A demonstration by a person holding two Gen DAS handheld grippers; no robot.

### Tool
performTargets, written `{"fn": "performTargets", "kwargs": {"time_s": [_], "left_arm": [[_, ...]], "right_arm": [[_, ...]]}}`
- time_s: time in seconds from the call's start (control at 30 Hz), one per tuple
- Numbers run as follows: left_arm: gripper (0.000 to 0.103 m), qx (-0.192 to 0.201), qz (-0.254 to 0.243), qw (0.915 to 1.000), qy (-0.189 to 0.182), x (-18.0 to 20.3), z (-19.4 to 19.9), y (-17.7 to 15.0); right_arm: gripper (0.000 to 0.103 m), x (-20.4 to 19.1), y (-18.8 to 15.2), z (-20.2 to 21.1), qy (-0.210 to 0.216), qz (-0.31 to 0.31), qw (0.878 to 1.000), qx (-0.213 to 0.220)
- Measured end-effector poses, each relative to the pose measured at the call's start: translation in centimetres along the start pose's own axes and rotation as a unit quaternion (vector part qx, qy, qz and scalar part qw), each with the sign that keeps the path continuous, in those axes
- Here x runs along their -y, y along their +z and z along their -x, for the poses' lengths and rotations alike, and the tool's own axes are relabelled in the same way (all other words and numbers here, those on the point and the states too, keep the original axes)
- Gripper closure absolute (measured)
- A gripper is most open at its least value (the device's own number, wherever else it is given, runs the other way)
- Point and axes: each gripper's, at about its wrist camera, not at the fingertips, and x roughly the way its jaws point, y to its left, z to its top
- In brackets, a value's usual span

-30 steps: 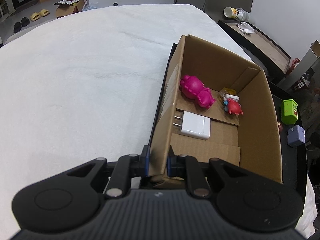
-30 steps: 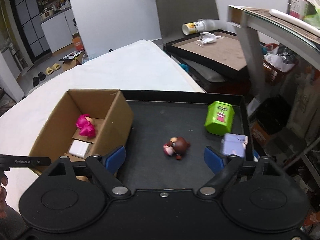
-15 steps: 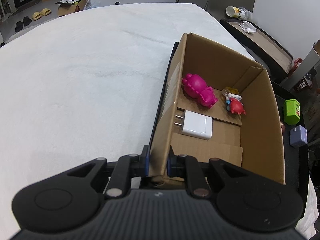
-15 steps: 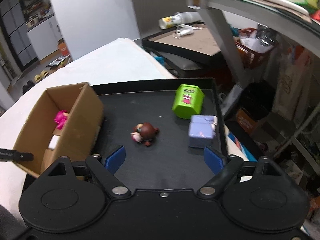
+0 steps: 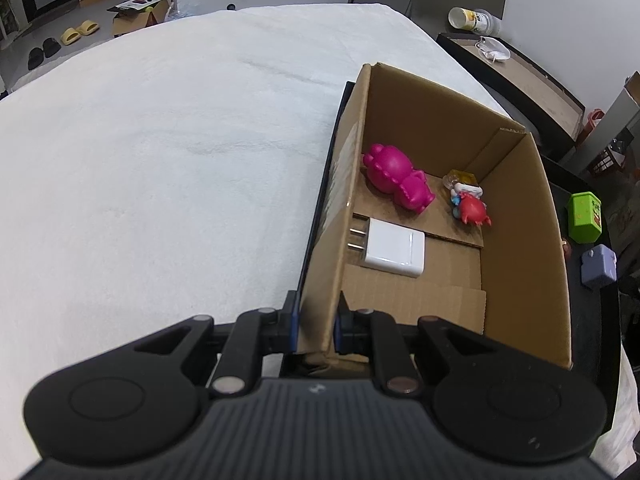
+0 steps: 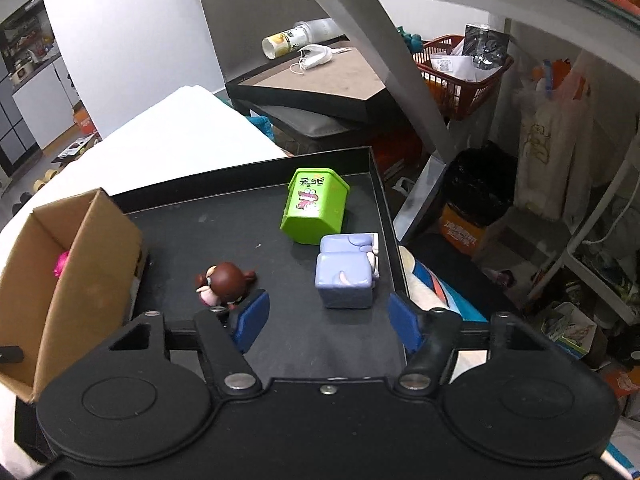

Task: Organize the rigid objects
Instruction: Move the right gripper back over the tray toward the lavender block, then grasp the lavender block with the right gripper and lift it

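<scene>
The left gripper [image 5: 316, 326] has its jaws clenched on the near wall of the cardboard box [image 5: 520, 240], one pad outside and one inside. The box stands on the black tray [image 6: 224, 240] with its long axis running away from the left wrist camera. Inside lie a pink figure [image 5: 396, 178], a white charger [image 5: 394, 248] with prongs pointing at the left wall, and a small red toy [image 5: 472, 210]. The right gripper [image 6: 324, 322] hangs with jaws released, straddling the purple block [image 6: 346, 272], which is just beside the green bin [image 6: 314, 206]; a brown-haired figurine [image 6: 224, 282] lies by its left pad.
</scene>
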Motion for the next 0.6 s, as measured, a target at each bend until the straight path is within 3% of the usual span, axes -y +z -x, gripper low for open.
{"fn": "performTargets", "kwargs": {"time_s": [0.2,0.6], "left_arm": [[0.088,0.000,-0.006,1.0000,0.005,0.4,-0.1,-0.1],[0.089,-0.010,-0.025,0.9995,0.015,0.9,-0.4,0.1]], "right_arm": [[0.046,-0.2,0.4,-2.0,0.005,-0.004,1.000,-0.003],[0.046,0.0,0.7,-3.8,-0.006,0.008,1.000,0.002]]}}
